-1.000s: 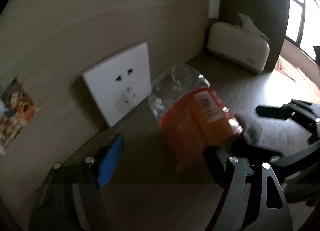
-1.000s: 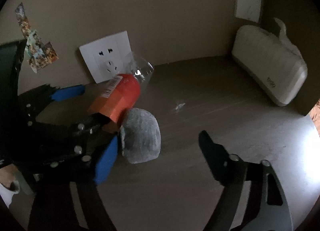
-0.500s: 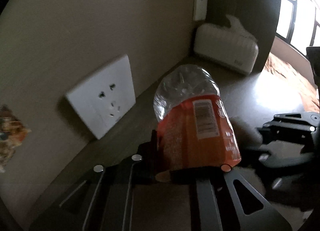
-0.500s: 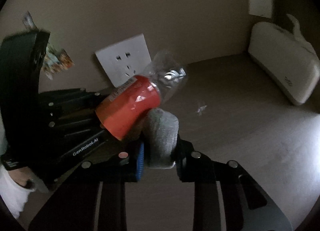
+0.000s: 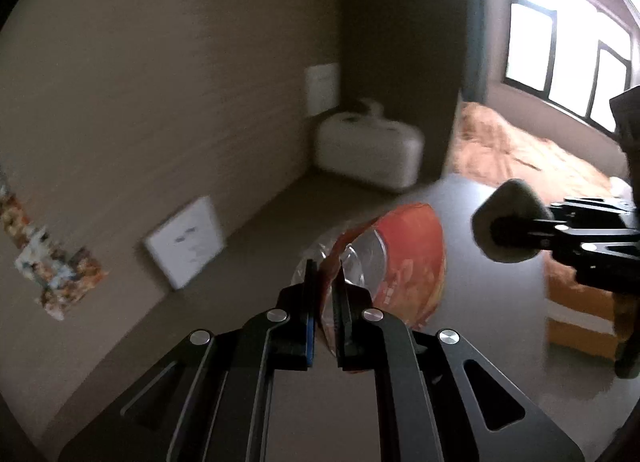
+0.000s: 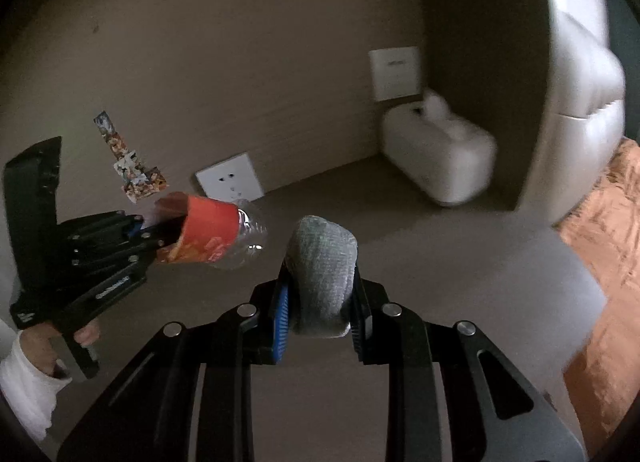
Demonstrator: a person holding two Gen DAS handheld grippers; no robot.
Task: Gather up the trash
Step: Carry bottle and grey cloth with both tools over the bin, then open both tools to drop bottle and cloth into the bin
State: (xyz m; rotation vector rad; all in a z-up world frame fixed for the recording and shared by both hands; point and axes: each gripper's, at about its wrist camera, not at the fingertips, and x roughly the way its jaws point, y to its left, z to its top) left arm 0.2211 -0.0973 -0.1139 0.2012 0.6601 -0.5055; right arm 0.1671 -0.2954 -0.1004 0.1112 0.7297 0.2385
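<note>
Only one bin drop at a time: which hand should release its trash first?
Probably right: its gripper squeezes the grey wad firmly, while the left gripper pinches only the bottle's label edge.

No lettering can be read. The crushed clear plastic bottle's orange label point(image 6: 208, 234), gripped just left of the right tool's tip, bears only blurred print, and white marks on the left black two-finger gripper's point(image 6: 160, 234) body are too smeared to read.

Two black hand-held grippers, one white sleeve

The left gripper point(image 5: 325, 294) and right gripper point(image 6: 319, 294) are matte black linkages with silver screw heads, slotted arms and blue pads; a white sleeve point(image 6: 24, 386) covers the wrist.
</note>
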